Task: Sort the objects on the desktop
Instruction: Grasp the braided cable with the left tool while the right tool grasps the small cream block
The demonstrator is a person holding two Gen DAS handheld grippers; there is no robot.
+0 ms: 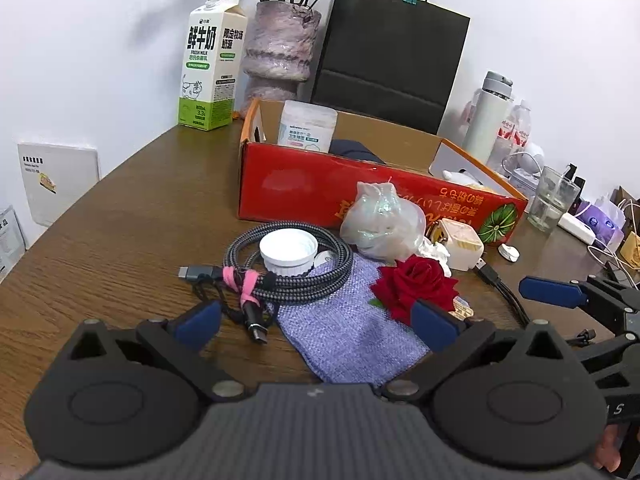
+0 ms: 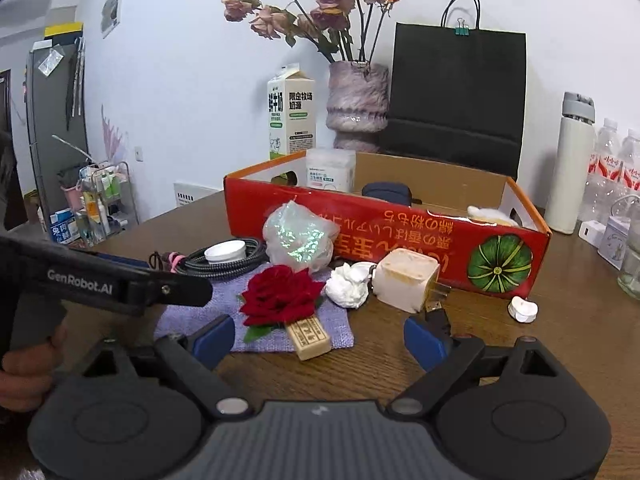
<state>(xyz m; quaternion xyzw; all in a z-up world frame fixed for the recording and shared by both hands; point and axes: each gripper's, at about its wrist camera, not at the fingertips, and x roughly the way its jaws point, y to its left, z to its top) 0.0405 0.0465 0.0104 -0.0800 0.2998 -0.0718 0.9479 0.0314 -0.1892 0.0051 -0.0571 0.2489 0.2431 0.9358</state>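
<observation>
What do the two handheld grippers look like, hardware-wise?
Both match: black bodies, two round black discs at the base with small silver pivot pins, angled black linkages, a ribbed grey centre plate, and blue pads on the fingers. The right gripper shows this; so does the left gripper. The left gripper's side, seen from the right wrist, reads "GenRobot.AI" in white.

I am seeing a milk carton [image 1: 210, 64], a vase [image 1: 280, 52] and a black paper bag [image 1: 392, 52] standing along the wall.
</observation>
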